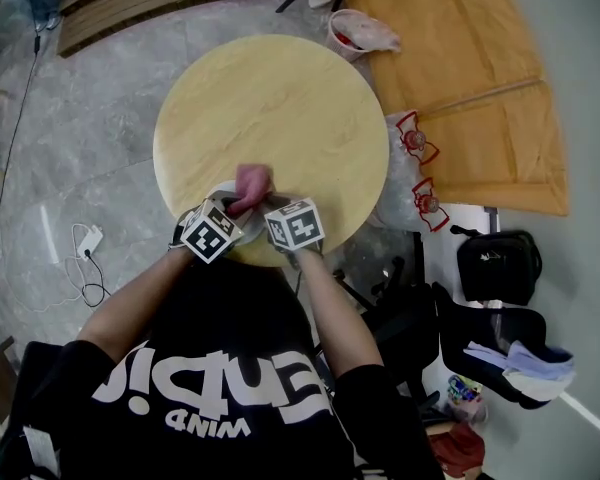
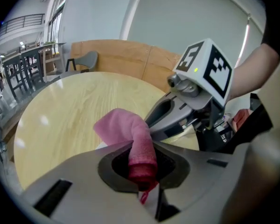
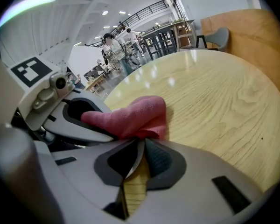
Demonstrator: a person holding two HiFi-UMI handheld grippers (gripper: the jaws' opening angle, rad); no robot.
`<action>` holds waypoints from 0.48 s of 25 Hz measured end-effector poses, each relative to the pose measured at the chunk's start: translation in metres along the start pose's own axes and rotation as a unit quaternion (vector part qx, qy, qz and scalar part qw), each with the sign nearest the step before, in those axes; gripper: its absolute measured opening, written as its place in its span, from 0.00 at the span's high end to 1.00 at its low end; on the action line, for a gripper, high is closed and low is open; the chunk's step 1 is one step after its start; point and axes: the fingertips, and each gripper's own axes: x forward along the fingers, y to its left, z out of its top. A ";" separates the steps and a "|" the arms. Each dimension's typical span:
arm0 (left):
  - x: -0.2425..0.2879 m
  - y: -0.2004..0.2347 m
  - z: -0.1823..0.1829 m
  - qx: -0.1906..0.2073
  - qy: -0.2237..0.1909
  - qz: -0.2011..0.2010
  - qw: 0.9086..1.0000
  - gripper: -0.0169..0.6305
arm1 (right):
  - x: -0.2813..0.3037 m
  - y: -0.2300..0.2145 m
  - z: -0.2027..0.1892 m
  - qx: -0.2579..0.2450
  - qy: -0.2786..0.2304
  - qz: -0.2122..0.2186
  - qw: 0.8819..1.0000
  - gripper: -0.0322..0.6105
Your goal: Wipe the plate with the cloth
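A pink cloth (image 1: 252, 181) is bunched at the near edge of the round wooden table (image 1: 280, 98). My left gripper (image 2: 142, 166) is shut on one end of the cloth (image 2: 136, 141), and the rest of it drapes forward over the table. My right gripper (image 3: 141, 157) is shut on a thin white rim, the edge of the plate (image 3: 135, 160). The cloth (image 3: 130, 118) lies just beyond it. In the head view both grippers, left (image 1: 234, 208) and right (image 1: 272, 210), meet at the cloth, and the plate (image 1: 223, 191) is mostly hidden under them.
The tabletop (image 3: 214, 97) stretches bare beyond the cloth. On the floor are a large tan board (image 1: 470, 78), plastic bags (image 1: 415, 173), black bags (image 1: 495, 268), a small bucket (image 1: 355, 33) and a cable with a power strip (image 1: 85, 243).
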 end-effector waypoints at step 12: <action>0.008 0.008 -0.010 -0.003 0.036 0.032 0.999 0.90 | -0.002 0.001 0.001 -0.002 0.009 0.002 1.000 0.84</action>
